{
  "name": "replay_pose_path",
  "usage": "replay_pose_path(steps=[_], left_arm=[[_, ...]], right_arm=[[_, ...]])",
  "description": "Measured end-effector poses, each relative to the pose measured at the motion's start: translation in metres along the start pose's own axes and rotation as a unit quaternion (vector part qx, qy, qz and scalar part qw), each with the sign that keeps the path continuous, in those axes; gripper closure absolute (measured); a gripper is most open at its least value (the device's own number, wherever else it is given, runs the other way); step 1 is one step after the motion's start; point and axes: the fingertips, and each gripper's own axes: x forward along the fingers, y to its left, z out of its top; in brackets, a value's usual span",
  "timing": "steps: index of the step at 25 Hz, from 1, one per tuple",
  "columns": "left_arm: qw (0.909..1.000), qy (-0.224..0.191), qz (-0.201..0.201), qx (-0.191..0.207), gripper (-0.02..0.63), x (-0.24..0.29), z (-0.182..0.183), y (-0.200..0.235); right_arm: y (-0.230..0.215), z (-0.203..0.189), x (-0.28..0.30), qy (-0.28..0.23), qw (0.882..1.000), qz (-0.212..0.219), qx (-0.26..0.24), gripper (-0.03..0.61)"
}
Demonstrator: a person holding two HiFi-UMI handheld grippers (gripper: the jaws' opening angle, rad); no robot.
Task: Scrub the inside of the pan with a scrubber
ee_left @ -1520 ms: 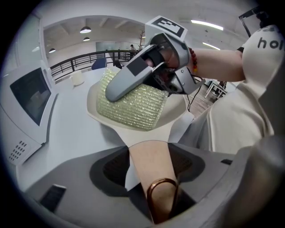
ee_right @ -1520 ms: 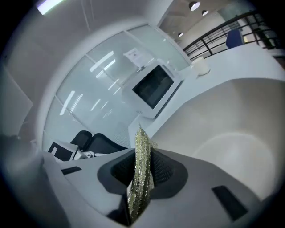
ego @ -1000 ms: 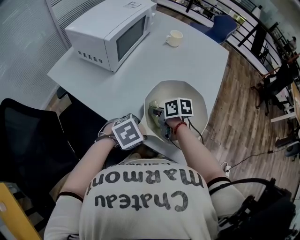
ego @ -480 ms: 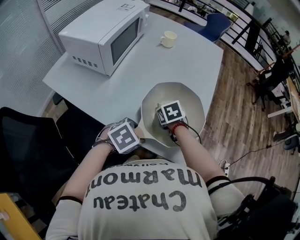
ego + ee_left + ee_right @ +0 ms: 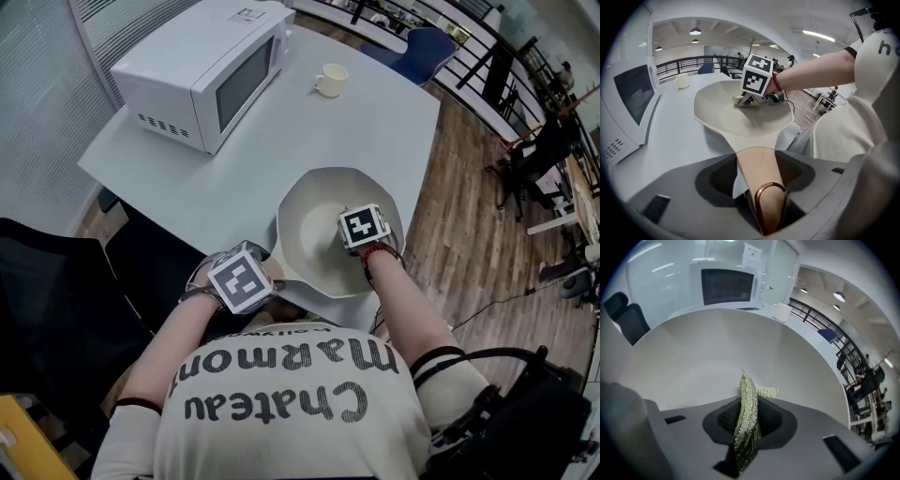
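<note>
Scrubbing seems midway: your right gripper (image 5: 747,423) clamps the scrubber (image 5: 745,401) at 3 o'clock in the pan (image 5: 314,202), and the 9 o'clock side likely remains. Your left gripper (image 5: 759,176) is closing on the pan handle (image 5: 756,164) between its jaws.

A cream pan (image 5: 314,211) sits at the table's (image 5: 281,141) near edge, with the right gripper (image 5: 359,234) down inside it. The left gripper (image 5: 251,281) is at its near rim, jaws closing on what looks like the handle. A microwave (image 5: 197,66) and a cup (image 5: 330,80) stand farther back.
</note>
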Motion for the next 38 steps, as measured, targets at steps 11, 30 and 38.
replay_pose_path(steps=[11,30,38], left_arm=[[0.9997,-0.02,0.004,-0.016,0.365,-0.001,0.006,0.004],[0.9995,-0.012,0.014,-0.024,0.368,0.0,-0.003,0.012],[0.9994,-0.001,0.028,-0.018,0.368,-0.006,-0.003,0.013]], right_arm=[[-0.038,0.008,-0.019,0.024,0.985,-0.108,-0.13,0.518],[0.01,0.073,-0.092,-0.149,0.958,0.186,0.16,0.518],[0.151,0.068,-0.09,-0.063,0.832,0.483,0.264,0.518]])
